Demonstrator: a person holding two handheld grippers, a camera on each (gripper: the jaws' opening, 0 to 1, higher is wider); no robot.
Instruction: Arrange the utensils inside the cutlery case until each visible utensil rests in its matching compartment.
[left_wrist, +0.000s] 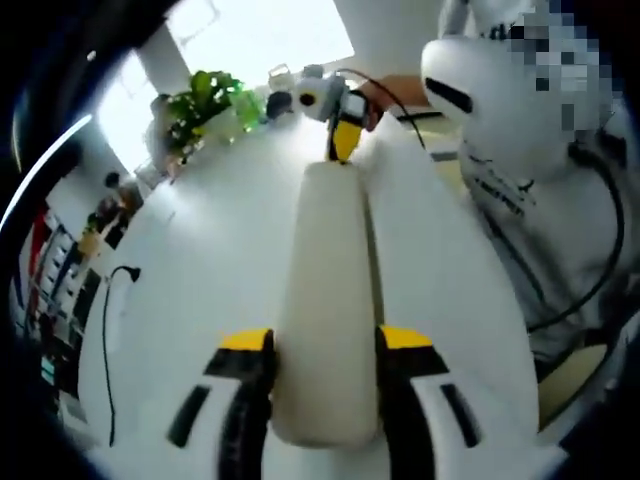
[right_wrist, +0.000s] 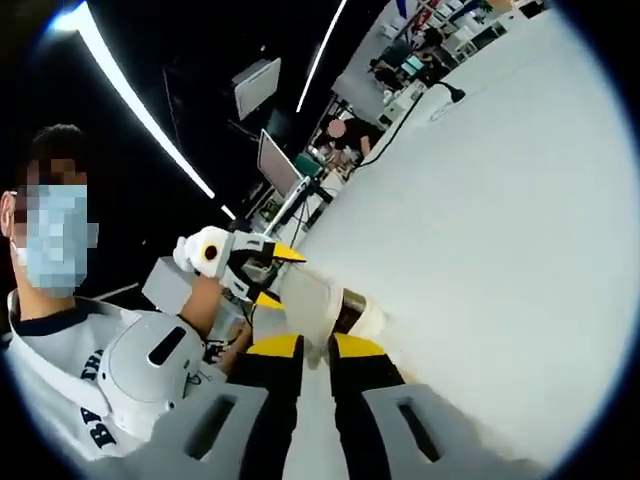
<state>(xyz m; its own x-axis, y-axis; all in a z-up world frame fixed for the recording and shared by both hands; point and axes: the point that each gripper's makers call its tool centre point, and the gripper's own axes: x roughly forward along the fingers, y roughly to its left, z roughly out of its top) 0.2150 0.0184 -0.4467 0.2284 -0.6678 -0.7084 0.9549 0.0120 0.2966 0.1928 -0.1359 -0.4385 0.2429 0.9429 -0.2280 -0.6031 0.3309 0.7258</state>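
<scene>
Cutlery case (left_wrist: 328, 300), long, cream and closed, lies lengthwise over the white table (left_wrist: 200, 300), running toward twelve o'clock. Left gripper (left_wrist: 325, 345) clamps its near end between yellow-tipped jaws. Right gripper (right_wrist: 316, 350) pinches the opposite end, jaws narrow, the person's hand (right_wrist: 205, 290) behind the other tool at ten o'clock.

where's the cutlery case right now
The cream cutlery case is held over the white table, one end between the left gripper's jaws in the left gripper view, its far end gripped by the right gripper, near the plant.
</scene>
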